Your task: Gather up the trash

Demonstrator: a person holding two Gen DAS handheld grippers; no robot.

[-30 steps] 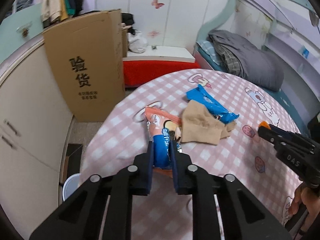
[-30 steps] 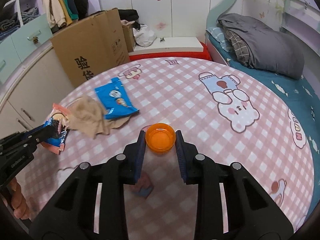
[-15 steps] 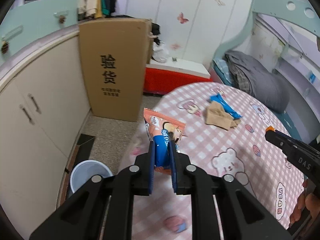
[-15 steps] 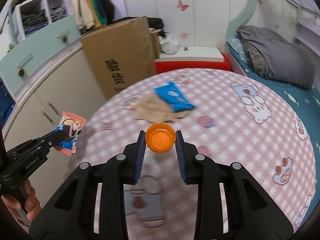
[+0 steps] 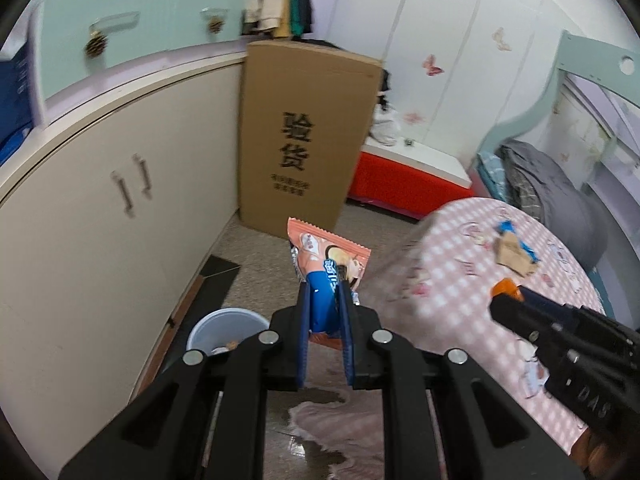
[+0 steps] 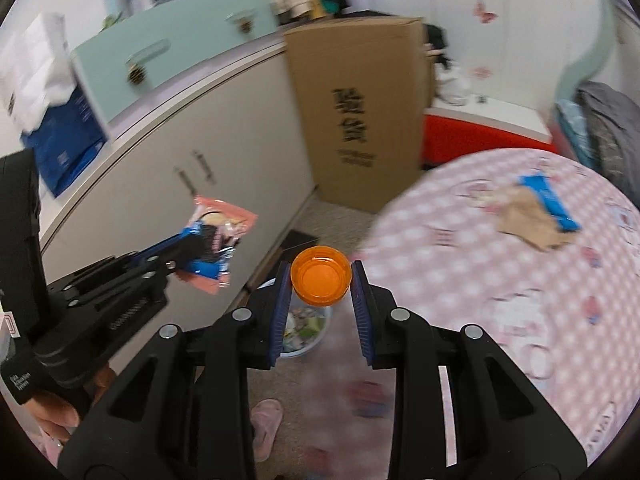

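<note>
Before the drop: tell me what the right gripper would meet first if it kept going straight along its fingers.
Probably the blue trash bin on the floor: in the right wrist view it sits directly beyond the right gripper and its orange cap. Depth is unclear, so it might reach the floor beside it.

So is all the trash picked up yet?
Not yet. The bin on the floor already has some scraps in it. Now the left tongs pinch a snack wrapper and the right tongs grip an orange cap, both off the table. A blue wrapper and brown paper remain on the table.
</note>
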